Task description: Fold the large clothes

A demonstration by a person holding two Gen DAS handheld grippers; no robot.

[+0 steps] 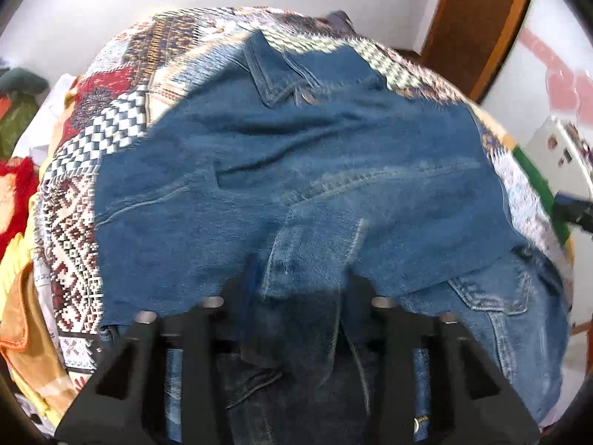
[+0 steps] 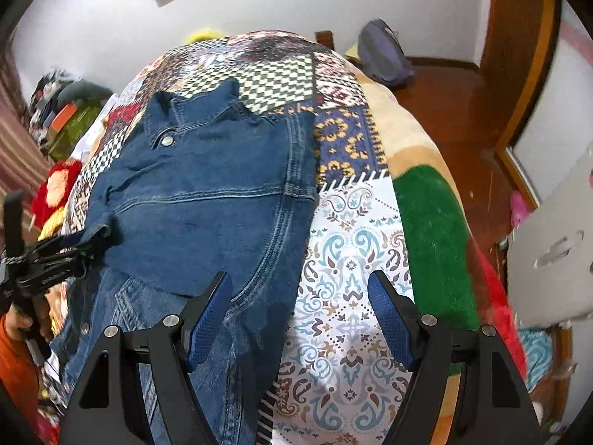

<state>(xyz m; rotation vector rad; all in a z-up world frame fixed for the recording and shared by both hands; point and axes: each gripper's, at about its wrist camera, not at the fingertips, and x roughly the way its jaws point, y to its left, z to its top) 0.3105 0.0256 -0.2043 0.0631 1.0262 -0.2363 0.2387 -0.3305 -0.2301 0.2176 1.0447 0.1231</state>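
Denim jacket (image 2: 207, 200) lies spread on the patchwork bed cover (image 2: 352, 259), collar (image 2: 192, 111) toward the far edge of the bed, its long axis running from me to that edge. My left hand-held gripper (image 2: 94, 239) pinches the sleeve cuff (image 1: 307, 259), folded in over the jacket's back, so that hand is the one on the cloth. My right hand-held gripper (image 2: 300, 319) hangs spread and empty over the jacket's right edge, one finger above denim, the other above the cover. Loose clothes crowd the bed's left edge; nothing blocks the fold.
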